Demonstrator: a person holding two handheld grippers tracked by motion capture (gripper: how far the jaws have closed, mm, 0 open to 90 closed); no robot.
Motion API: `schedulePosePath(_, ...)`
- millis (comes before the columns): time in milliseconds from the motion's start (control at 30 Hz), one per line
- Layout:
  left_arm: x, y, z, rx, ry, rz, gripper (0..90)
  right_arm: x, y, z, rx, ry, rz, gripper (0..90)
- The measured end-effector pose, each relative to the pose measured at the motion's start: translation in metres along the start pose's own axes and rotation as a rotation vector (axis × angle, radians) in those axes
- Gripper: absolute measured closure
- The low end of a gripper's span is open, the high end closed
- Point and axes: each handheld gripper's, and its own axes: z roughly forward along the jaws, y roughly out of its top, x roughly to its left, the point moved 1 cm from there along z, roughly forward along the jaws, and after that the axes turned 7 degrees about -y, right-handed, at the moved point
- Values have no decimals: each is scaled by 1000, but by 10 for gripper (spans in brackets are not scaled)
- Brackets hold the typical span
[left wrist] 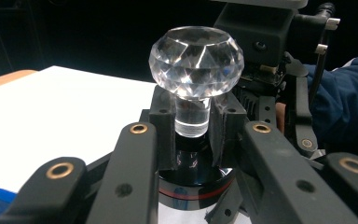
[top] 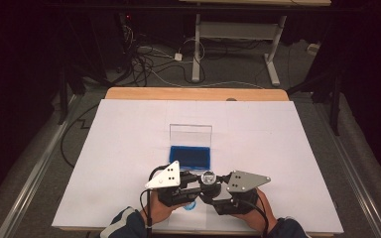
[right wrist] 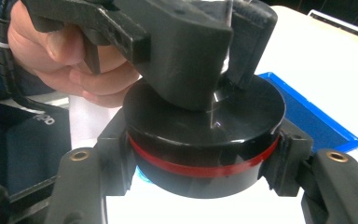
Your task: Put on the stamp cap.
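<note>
A clear faceted crystal knob (left wrist: 196,56) stands upright on a black round base (right wrist: 205,135) ringed by a red stripe. My left gripper (left wrist: 192,126) is shut on the knob's clear stem just above the base. My right gripper (right wrist: 203,154) is shut around the base's sides, its pads on opposite sides of the red stripe. In the high view the knob (top: 209,177) sits between the left gripper (top: 197,181) and the right gripper (top: 214,190), near the table's front edge. The left gripper's jaws (right wrist: 191,51) hide the knob in the right gripper view.
An open blue case (top: 190,156) with a clear upright lid (top: 191,134) lies just beyond the grippers on the white sheet (top: 129,148). Its blue edge (right wrist: 307,116) shows behind the base. A second table's legs and cables are on the floor beyond.
</note>
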Motion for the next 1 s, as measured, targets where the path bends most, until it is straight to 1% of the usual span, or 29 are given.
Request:
schedulePosePath(33,0,0,0,7,0,1,722,0,0,0,2,7,8,385)
schedulePosePath(100,0,0,0,19,2,3,723,0,-1,1,9,5,6,385)
schedulePosePath(167,0,1,0,15,2,8,722,0,-1,1,9,9,5,385)
schedulePosePath(233,-2,2,0,30,7,24,723,0,0,0,10,8,1,385)
schedulePosePath(367,-2,2,0,33,7,28,722,0,-1,1,11,16,11,384)
schedulePosePath(400,-1,2,-1,26,3,29,722,0,-1,1,9,15,11,384)
schedulePosePath(467,-2,3,-1,28,7,32,722,1,0,0,-1,6,9,384)
schedulePosePath(500,-2,3,-1,30,6,32,721,1,0,1,-1,8,9,383)
schedulePosePath(533,-2,3,0,33,9,32,721,0,0,1,1,20,12,383)
schedulePosePath(900,-2,3,0,38,13,33,722,0,-2,3,-1,17,25,378)
schedulePosePath(1000,-2,3,-1,27,12,30,721,0,-2,3,-3,18,28,374)
